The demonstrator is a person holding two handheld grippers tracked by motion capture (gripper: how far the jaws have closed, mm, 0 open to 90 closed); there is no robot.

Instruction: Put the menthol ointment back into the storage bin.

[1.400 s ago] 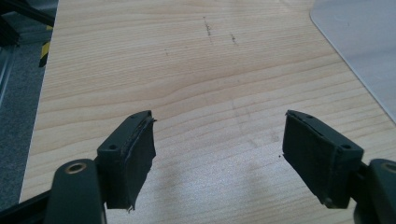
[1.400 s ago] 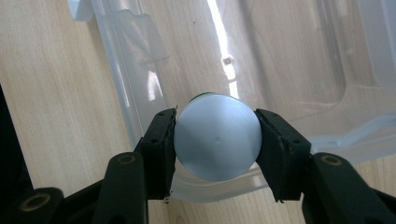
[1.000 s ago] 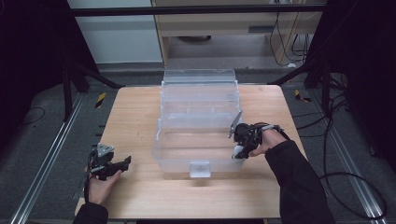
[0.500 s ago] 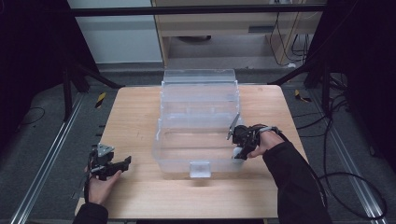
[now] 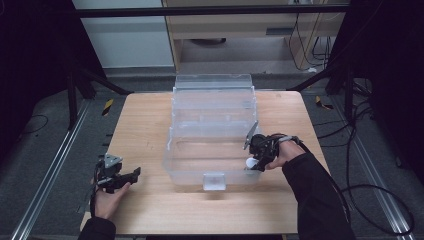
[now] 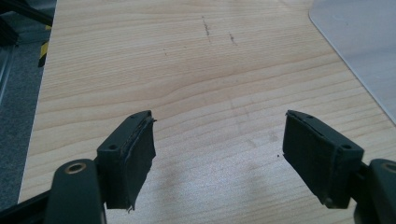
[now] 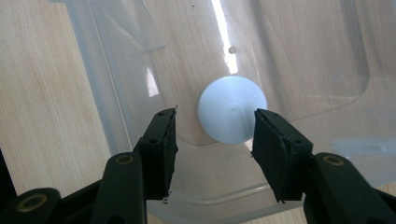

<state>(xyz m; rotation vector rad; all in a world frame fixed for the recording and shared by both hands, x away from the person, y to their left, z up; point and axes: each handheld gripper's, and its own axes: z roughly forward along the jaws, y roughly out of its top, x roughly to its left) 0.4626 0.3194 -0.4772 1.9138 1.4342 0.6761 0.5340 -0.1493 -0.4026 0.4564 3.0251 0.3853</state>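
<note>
Your right tongs (image 5: 251, 162) grip the white ball (image 7: 232, 109) over the bin (image 5: 212, 107); release remains. Left tongs (image 6: 219, 158) rest open, empty, at the counter's (image 5: 145, 120) near-left corner.

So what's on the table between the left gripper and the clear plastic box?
Nothing: bare wooden tabletop separates the left gripper from the clear plastic box, seen in the high view.

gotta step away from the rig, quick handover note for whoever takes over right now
Right claw: over the near right corner of the clear plastic storage box, jaws at either side of a small white round-topped piece; I can't tell if the pads press it.
Left claw: open, empty, above the bare wooden table left of the box.
Done: white piece is at the box.
Left: confirm whether it is released.
</note>
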